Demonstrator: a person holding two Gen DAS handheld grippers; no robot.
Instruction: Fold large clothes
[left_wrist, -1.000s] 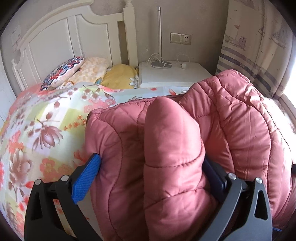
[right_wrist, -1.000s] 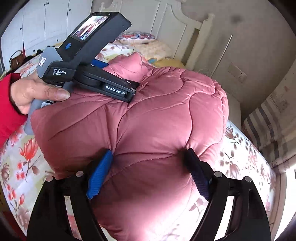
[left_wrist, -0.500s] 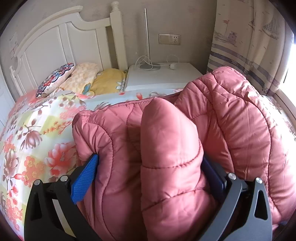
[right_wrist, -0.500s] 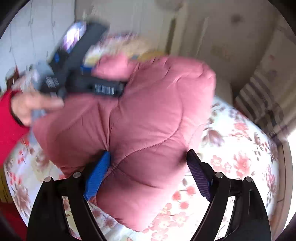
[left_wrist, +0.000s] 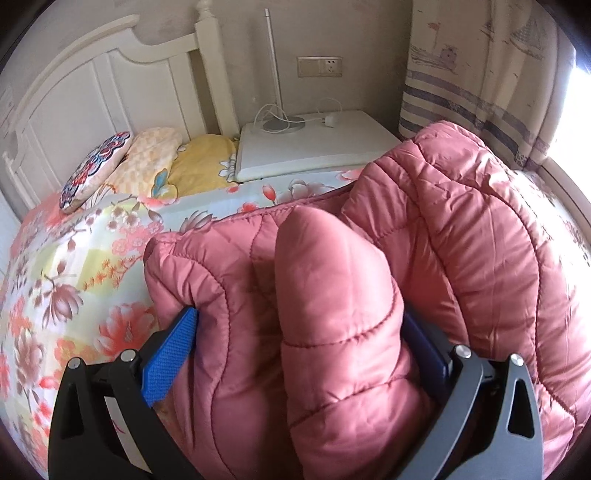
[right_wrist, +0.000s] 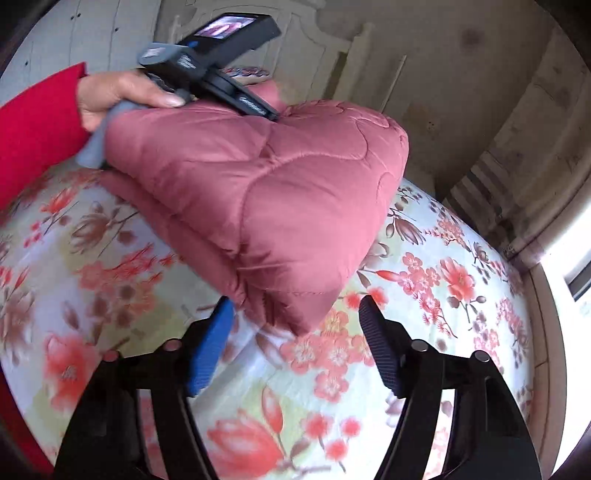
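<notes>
On a floral bedsheet (right_wrist: 424, 280) lies a folded pink quilted puffer jacket (right_wrist: 258, 199) — the left gripper (left_wrist: 303, 354) clamps 1 thick fold; the right gripper (right_wrist: 295, 343) has just released it, its jaws narrowing, empty — fold nearly complete.

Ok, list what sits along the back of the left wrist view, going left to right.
Embroidered cushion → peach checked pillow → yellow pillow → white nightstand with lamp base → wall socket above it → striped curtain.
</notes>
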